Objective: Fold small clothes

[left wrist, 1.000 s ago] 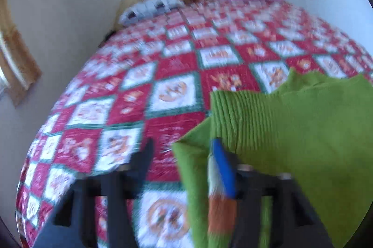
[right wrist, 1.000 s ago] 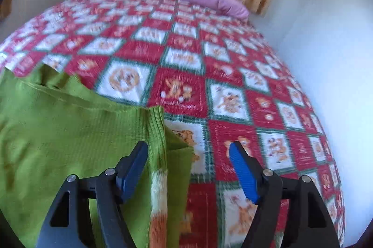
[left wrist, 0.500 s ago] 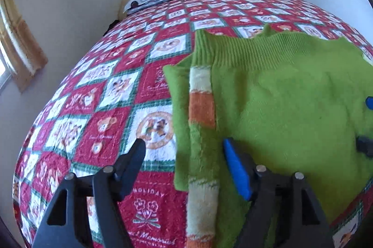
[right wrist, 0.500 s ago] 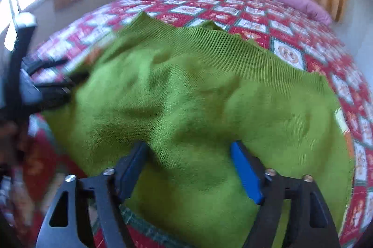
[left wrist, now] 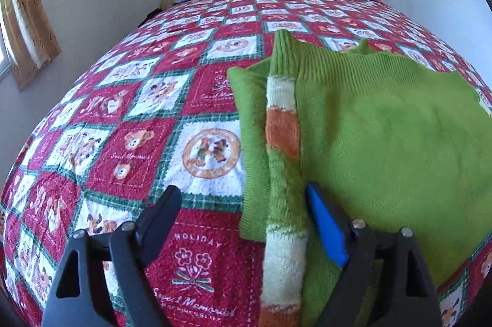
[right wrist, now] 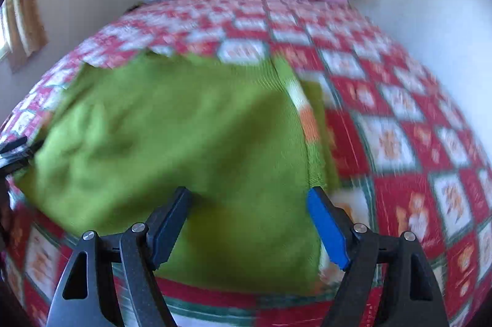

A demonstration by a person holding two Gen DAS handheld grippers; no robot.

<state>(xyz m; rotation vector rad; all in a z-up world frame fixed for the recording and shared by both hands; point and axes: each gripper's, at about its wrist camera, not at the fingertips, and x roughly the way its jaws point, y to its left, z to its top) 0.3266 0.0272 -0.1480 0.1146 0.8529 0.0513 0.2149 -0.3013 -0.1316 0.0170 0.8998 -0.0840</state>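
Left wrist view: a fuzzy green knit sweater (left wrist: 384, 136) lies flat on the bed's red patchwork quilt (left wrist: 129, 118), its cream-and-orange striped sleeve (left wrist: 281, 173) folded along the edge; the left gripper (left wrist: 243, 219) is spread wide over that sleeve. Right wrist view, blurred: the right gripper (right wrist: 249, 216) spread above the sweater (right wrist: 172, 136); the sweater's near hem is hidden behind its fingers.

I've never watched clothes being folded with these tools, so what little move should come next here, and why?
Probably closing the left gripper on the striped sleeve. Both grippers are open and hold nothing. That sleeve lies along the green sweater's left edge, right between the left gripper's fingers, partly tucked against the body. The right gripper hovers over the sweater's middle, with no edge between its fingers.
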